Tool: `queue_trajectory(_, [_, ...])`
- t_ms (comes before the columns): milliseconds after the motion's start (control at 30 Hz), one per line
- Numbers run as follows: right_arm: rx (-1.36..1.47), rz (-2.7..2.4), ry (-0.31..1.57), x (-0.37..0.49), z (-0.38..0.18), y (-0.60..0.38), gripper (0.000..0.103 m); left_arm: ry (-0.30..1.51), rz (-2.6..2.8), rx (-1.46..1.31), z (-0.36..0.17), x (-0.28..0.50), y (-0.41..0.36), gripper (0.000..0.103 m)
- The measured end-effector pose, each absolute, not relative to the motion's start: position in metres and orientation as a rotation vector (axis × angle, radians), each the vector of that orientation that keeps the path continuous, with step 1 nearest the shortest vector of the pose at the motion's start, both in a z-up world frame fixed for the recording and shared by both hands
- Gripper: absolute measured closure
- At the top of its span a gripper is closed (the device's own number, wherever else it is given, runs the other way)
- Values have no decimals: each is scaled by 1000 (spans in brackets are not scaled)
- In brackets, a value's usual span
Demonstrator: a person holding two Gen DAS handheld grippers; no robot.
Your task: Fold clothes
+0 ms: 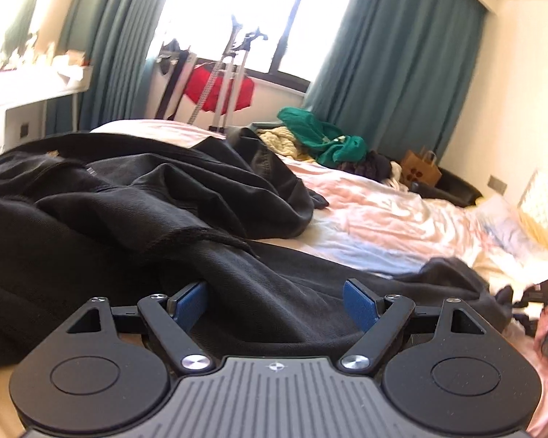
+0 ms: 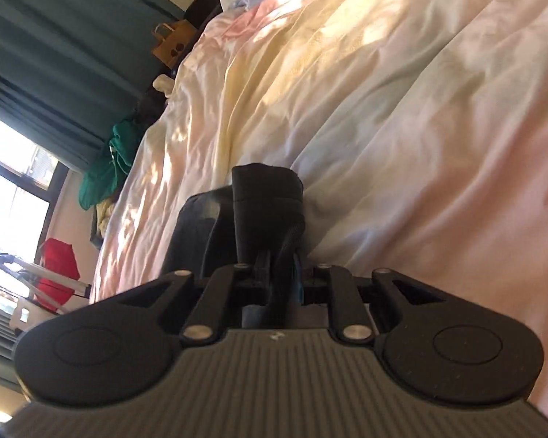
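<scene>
A large black garment [image 1: 135, 204] lies rumpled across the bed, filling the left and middle of the left wrist view. My left gripper [image 1: 274, 303] is open, its blue-padded fingers [image 1: 360, 306] straddling a fold of the black cloth without closing on it. My right gripper [image 2: 279, 273] is shut on a bunched edge of the black garment [image 2: 263, 204], which sticks up past the closed fingers above the pale bedsheet [image 2: 383, 109]. The right gripper also shows at the right edge of the left wrist view [image 1: 544, 314], blurred.
The bed has a pale pink and white sheet [image 1: 383, 215]. A pile of green, cream and dark clothes [image 1: 321, 138] lies at the far end. A brown paper bag [image 1: 420, 168], teal curtains [image 1: 394, 65], a white desk [image 1: 29, 91] and a red item by a rack [image 1: 219, 87] stand beyond.
</scene>
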State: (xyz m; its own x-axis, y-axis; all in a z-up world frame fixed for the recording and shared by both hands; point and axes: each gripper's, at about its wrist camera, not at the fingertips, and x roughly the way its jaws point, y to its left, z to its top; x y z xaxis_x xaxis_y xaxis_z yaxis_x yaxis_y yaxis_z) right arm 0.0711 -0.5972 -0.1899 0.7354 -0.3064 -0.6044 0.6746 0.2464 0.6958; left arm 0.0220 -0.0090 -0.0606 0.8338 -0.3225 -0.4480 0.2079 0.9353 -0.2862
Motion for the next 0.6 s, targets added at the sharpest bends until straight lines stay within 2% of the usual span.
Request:
queue_trajectory(100, [1144,-670,373,70,-190,-592,87,553,-240,-346,-56,22,13,20])
queue_trajectory(200, [1128,-658,387,74,-187,-594,85,631,-184,-530,-54,22,45,14])
queue_trajectory(267, [1137,-640,384,74,-187,-597,81,694,-151,-676,-59,20,69,11])
queue_trajectory(300, [1147,-622,373,72,-187,-598,77,719,-131,-747,-62,18,80,12])
queue_trajectory(367, [1167,-585,350,69,-187,-598,49,768,-91,-889,-69,14,103,10])
queue_trajectory(433, [1144,-585,366,73,-185,-595,35,780,-47,-962,-73,11,119,9])
queue_trajectory(600, [1095,-598,420,85,-185,-588,35,820,42,-1112,-97,22,139,8])
